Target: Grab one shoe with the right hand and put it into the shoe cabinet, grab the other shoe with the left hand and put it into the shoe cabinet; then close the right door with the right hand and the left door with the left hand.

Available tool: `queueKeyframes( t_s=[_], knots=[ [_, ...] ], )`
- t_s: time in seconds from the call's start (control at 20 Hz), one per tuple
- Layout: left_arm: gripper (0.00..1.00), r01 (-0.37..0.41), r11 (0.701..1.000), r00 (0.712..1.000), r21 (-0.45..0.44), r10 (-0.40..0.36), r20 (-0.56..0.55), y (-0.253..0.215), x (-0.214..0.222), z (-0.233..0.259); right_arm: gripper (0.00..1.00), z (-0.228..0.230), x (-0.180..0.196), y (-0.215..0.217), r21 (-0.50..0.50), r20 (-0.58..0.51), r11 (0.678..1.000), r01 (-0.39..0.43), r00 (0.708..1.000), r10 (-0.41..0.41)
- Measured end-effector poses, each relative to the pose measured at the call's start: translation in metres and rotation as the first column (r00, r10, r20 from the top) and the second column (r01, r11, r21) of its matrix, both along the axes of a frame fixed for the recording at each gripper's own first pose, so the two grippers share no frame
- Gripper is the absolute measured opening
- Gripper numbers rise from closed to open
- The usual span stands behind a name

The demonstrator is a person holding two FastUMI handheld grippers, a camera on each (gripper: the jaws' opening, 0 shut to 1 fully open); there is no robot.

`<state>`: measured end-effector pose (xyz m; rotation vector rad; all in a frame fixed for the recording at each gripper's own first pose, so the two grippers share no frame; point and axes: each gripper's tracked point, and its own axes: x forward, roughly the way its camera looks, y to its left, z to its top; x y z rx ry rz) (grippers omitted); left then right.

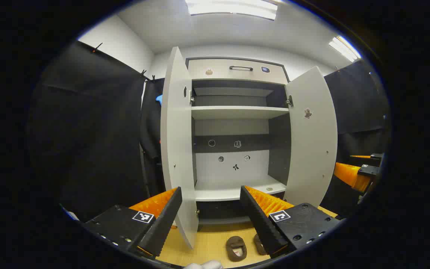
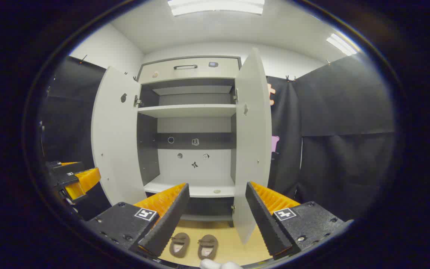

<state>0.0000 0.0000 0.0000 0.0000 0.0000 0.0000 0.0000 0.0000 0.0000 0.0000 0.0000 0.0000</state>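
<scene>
A pair of brown slip-on shoes lies on the wooden floor in front of the shoe cabinet (image 1: 233, 112). In the left gripper view one shoe (image 1: 236, 248) is in full sight and the other shoe (image 1: 258, 243) is partly hidden behind a finger. In the right gripper view both shoes (image 2: 179, 244) (image 2: 207, 246) lie side by side. Both cabinet doors stand open: the left door (image 1: 177, 149) and the right door (image 1: 312, 142). My left gripper (image 1: 210, 191) is open and empty, held above the shoes. My right gripper (image 2: 217, 186) is open and empty too.
The cabinet's low shelf (image 2: 192, 188) and upper shelf (image 2: 187, 110) are bare, with a handled drawer (image 1: 240, 68) on top. Black cloth walls flank the cabinet. Each view catches the other gripper at its side (image 1: 357, 172) (image 2: 73, 177). A white object (image 2: 218, 264) pokes in at the bottom edge.
</scene>
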Motion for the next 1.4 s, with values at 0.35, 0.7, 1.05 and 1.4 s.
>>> queueKeyframes(
  t_s=[0.35,0.7,1.05,1.4],
  knots=[
    [0.96,-0.005,1.0,1.0,0.008,0.005,-0.003,0.001,0.001,0.0,0.99,-0.003,0.002,0.001,0.0,-0.006,1.0,0.002,1.0,-0.002],
    [0.96,-0.007,1.0,1.0,0.009,0.007,-0.017,0.003,0.003,-0.006,0.99,-0.004,0.004,0.004,-0.009,-0.005,1.0,0.001,1.0,-0.001],
    [0.96,0.005,1.0,1.0,0.006,-0.005,-0.017,0.003,0.003,-0.007,0.99,-0.024,0.002,0.004,-0.026,-0.036,1.0,0.009,0.999,-0.01],
    [0.96,0.043,0.999,0.998,0.005,-0.042,-0.052,0.006,-0.002,-0.027,0.99,-0.167,-0.008,0.006,-0.062,-0.279,0.998,0.003,0.96,-0.02]
  ],
)
